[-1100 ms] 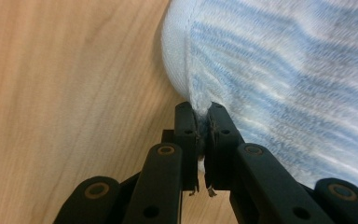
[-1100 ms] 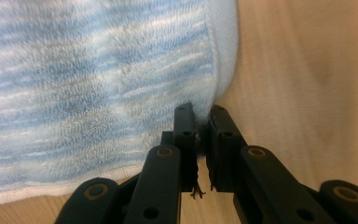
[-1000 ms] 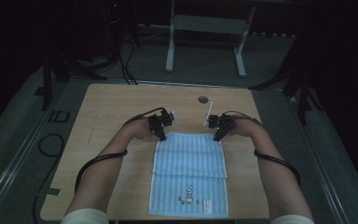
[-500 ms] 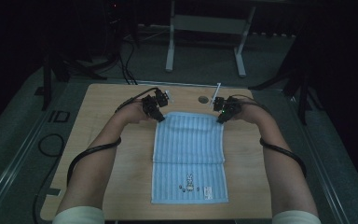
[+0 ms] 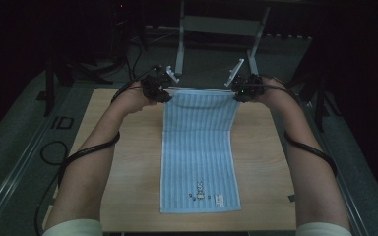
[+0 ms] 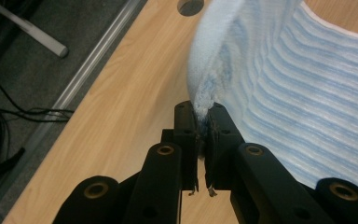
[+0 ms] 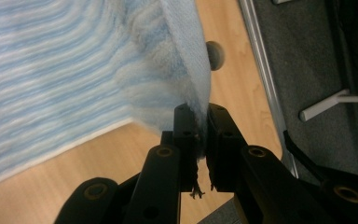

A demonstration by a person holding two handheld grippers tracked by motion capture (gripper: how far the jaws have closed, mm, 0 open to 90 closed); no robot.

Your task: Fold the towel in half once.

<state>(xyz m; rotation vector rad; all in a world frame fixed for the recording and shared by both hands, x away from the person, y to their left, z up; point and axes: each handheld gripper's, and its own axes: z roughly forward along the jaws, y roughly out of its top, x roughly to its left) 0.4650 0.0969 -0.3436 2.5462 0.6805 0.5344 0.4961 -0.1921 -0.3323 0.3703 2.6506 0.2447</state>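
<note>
Above table (image 5: 128,162), towel (image 5: 199,147) pinched, both grippers

wooden table (image 5: 128,196), grey floor (image 5: 19,147)

Worktop (image 5: 128,162): a light wood-grain rectangle with a round hole (image 6: 190,5) near its far edge. Lying directly on it, the near part of a blue striped towel (image 5: 200,167), a small printed motif near its front hem; the towel's far end rises off the surface.
</note>
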